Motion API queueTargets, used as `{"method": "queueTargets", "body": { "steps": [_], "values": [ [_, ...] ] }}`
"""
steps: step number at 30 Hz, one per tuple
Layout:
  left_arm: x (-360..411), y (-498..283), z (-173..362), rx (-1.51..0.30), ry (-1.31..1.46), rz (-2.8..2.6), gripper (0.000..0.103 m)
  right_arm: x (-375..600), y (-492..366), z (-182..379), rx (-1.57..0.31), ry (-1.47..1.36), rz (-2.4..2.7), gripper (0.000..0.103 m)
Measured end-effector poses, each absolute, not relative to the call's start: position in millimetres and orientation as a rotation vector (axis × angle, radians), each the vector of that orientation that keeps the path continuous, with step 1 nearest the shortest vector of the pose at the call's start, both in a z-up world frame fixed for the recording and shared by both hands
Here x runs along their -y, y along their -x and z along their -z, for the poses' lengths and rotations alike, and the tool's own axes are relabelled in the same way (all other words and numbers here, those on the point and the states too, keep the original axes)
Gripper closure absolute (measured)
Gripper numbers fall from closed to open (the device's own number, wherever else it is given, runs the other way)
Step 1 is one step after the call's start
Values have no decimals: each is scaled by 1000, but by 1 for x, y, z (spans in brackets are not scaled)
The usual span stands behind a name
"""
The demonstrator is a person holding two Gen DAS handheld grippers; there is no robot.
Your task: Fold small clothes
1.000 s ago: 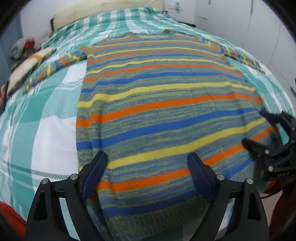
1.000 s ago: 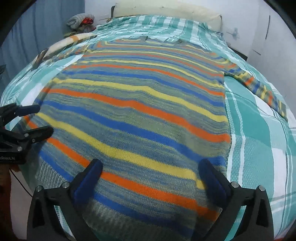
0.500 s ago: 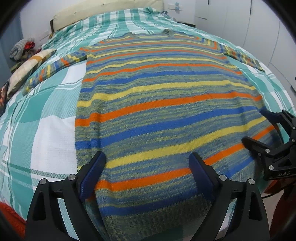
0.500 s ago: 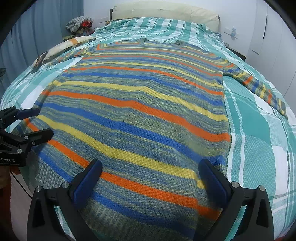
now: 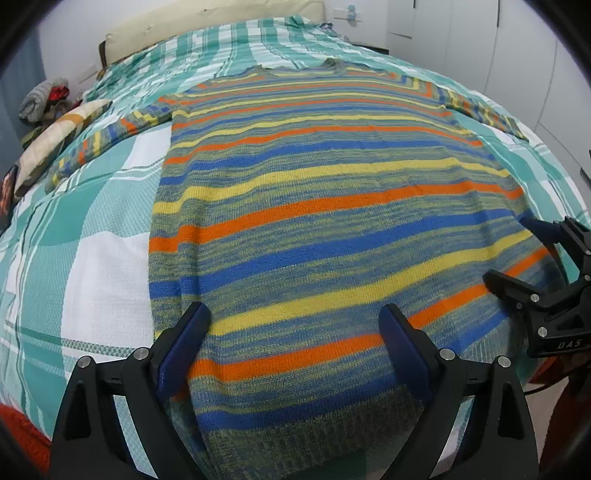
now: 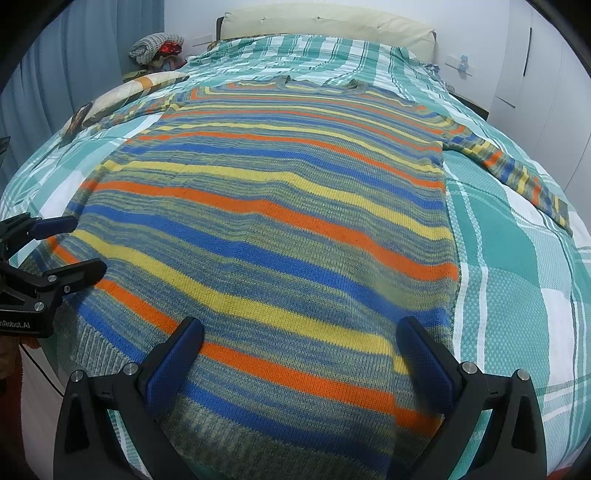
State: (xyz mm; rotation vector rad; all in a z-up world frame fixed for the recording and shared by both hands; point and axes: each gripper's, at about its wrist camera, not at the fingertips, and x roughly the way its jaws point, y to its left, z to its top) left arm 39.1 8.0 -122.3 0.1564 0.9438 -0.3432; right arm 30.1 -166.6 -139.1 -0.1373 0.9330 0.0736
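A: A bedroom, white wardrobe doors on one side, and a bed (image 5: 92, 266) under a teal-and-white checked cover. What sits nearest?

B: Both grippers, at the foot of the bed. The left gripper (image 5: 293, 328) has its blue-padded fingers spread wide over the hem near the left corner; the right gripper (image 6: 301, 341) is likewise apart near the right corner. Neither clamps anything.

A: And the garment?

B: A striped knit sweater (image 6: 273, 206), orange, blue and yellow bands, lies flat, hem toward the person, ribbed edge drooping over the bed's end. Its body looks smoothed out, I'd guess so the folds land square.

A: Further back?

B: The sleeves (image 6: 517, 173) are splayed out to each side, neckline (image 5: 295, 70) toward the cream headboard (image 6: 325, 22). A patterned pillow (image 5: 55, 136) lies off to the left, bundled clothes (image 6: 157, 46) beyond it.

A: So folding hasn't begun?

B: Seemingly not; no fold is made yet.
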Motion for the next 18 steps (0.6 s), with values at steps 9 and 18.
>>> {"method": "queueTargets", "body": {
  "steps": [9, 18],
  "values": [
    [-6, -40, 122, -947, -160, 347, 7, 167, -30, 139, -933, 137, -74, 0],
    [-6, -38, 119, -988, -175, 351, 7, 167, -30, 138, -947, 129, -65, 0]
  ]
}}
